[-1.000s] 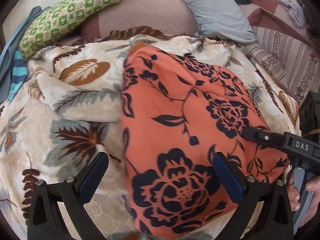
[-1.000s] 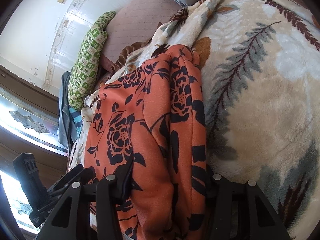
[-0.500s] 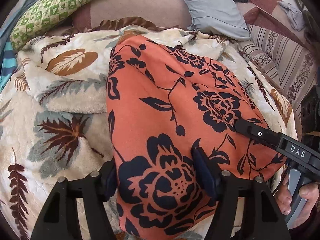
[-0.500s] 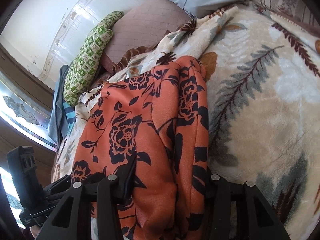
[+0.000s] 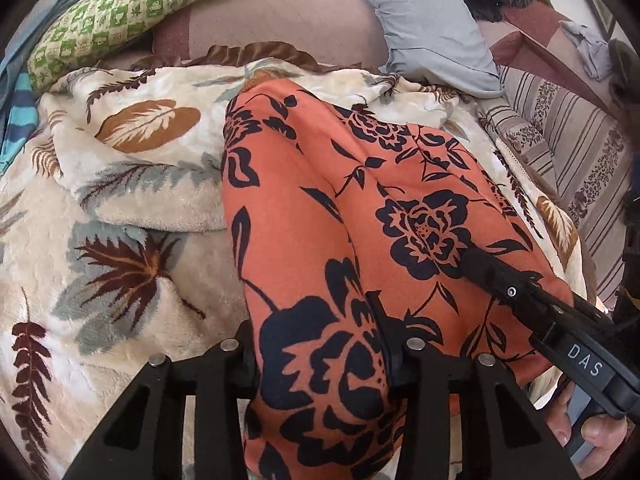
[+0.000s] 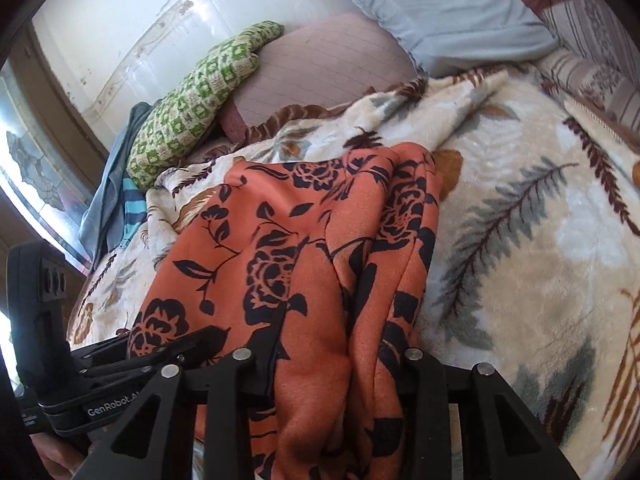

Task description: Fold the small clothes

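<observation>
An orange garment with black flowers lies lengthwise on the leaf-print blanket. My left gripper is shut on its near left corner, cloth bunched between the fingers. My right gripper is shut on the near right corner of the same garment, which drapes in folds over it. The right gripper also shows in the left wrist view, pressed against the cloth's right edge. The left gripper shows in the right wrist view at the lower left.
A green checked pillow, a pink cushion and a grey pillow lie at the bed's far end. Striped bedding runs along the right. Blue clothes lie by the window at left.
My left gripper closed from wide open onto the garment's near corner. Both grippers lifted the near edge, and the cloth now bunches more.
</observation>
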The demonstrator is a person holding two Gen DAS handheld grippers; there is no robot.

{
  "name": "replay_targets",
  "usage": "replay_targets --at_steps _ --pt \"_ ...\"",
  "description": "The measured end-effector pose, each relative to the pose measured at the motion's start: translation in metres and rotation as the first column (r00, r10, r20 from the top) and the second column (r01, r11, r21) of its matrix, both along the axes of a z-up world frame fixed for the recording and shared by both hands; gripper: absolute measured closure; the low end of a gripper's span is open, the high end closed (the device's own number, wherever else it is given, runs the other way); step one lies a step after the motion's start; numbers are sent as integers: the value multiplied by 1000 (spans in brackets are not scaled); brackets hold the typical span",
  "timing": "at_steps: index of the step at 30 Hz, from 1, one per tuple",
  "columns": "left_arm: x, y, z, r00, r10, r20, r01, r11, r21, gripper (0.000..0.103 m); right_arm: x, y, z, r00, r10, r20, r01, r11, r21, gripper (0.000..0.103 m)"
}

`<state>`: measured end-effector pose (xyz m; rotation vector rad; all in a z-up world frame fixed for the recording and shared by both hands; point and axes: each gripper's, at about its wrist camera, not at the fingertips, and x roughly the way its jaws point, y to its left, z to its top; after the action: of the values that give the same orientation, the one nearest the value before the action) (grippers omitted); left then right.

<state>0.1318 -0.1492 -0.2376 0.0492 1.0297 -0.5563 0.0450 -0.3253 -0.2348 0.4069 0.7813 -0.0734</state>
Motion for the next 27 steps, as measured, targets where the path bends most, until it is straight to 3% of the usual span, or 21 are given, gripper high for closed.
replay_targets --at_steps 4,9,16,19,23,25,27 --pt "-6 6 17 998 -4 56 4 1000 -5 62 -2 18 14 999 5 40 -3 999 -50 68" --pt "-7 29 44 992 22 126 -18 999 -32 63 0 33 29 994 2 113 1 1000 -29 69" --pt "6 73 56 970 123 208 -123 992 -14 63 28 71 36 981 58 187 -57 998 -11 69" --pt "14 89 40 963 168 212 -179 983 30 63 48 89 21 985 100 144 -103 995 13 69" --pt "24 111 -1 961 253 110 -259 965 46 60 75 107 -10 990 144 6 -144 990 -9 68" --pt "19 112 -9 957 264 125 -271 962 44 53 82 103 -32 986 124 -107 -124 992 9 63" --pt "15 105 -8 953 245 179 -264 960 94 47 79 92 -38 988 111 -111 -103 992 71 58"
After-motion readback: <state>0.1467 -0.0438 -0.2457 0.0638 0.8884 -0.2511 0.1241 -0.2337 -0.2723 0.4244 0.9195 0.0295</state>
